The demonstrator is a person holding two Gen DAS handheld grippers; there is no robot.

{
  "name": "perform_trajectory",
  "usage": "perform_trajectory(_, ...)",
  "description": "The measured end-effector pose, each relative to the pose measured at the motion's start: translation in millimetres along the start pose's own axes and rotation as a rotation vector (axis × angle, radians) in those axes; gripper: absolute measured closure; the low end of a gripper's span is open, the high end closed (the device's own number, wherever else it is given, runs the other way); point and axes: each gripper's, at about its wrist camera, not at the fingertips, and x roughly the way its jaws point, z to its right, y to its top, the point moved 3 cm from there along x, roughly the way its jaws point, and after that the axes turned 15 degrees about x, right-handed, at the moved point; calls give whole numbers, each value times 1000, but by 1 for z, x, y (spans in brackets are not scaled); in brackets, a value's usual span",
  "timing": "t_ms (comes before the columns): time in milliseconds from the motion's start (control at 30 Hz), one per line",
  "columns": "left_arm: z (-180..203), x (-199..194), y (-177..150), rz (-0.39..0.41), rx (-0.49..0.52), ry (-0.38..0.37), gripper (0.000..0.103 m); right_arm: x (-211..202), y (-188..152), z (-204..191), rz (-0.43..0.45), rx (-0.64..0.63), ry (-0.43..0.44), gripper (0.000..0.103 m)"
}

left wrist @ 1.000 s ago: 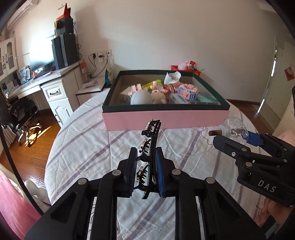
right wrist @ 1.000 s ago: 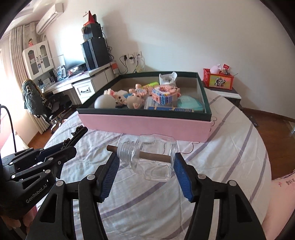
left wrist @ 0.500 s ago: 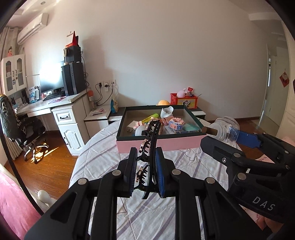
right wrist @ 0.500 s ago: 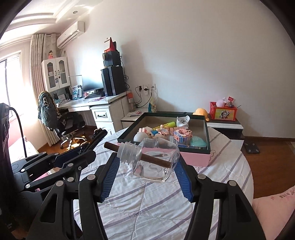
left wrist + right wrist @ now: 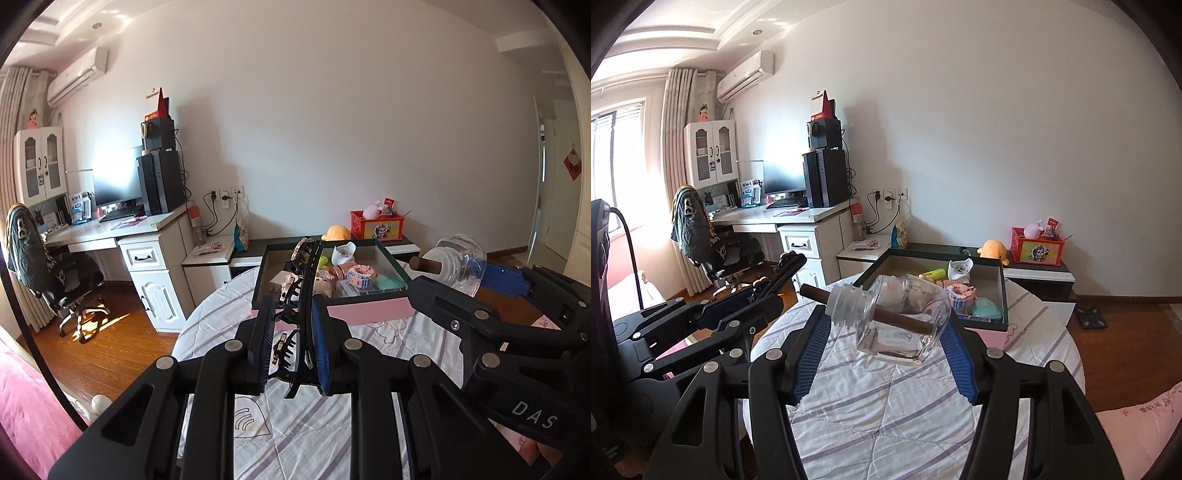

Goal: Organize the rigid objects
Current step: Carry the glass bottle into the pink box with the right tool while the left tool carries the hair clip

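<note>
I am holding two items above the striped bedspread [image 5: 886,406], neither boxed yet. My left tool [image 5: 291,350] is clamped on a black toothed plastic hair claw [image 5: 304,295]; my right tool [image 5: 882,354] is gripping a clear glass bottle with a brown stick [image 5: 901,317]. The pink-sided dark-rimmed box [image 5: 993,332], already holding several toys, is waiting ahead for both.

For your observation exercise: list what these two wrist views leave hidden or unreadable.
- Left wrist view: the hair clip and left tool cover part of the box contents.
- Right wrist view: the glass bottle hides the box's near corner.
- Both views: the small toys in the box are too small to identify.
</note>
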Motion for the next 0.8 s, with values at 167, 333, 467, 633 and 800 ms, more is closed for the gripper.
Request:
perform_trajectory(167,-7,-1,11,32,3,55,84,-3,12,-7,32,-16,13,41)
perform_trajectory(333,-16,15,21,34,2,82,84,9,24,-11,44,-33,26,41)
perform_trajectory(467,-15,47,31,22,20,86,84,32,35,-3,38,-34,19,41)
perform_trajectory(633,-10,111,44,-24,64,64,84,81,48,20,0,-22,-15,41)
perform_trajectory(800,-2,195,51,-111,89,6,84,141,59,51,-65,-8,-68,41)
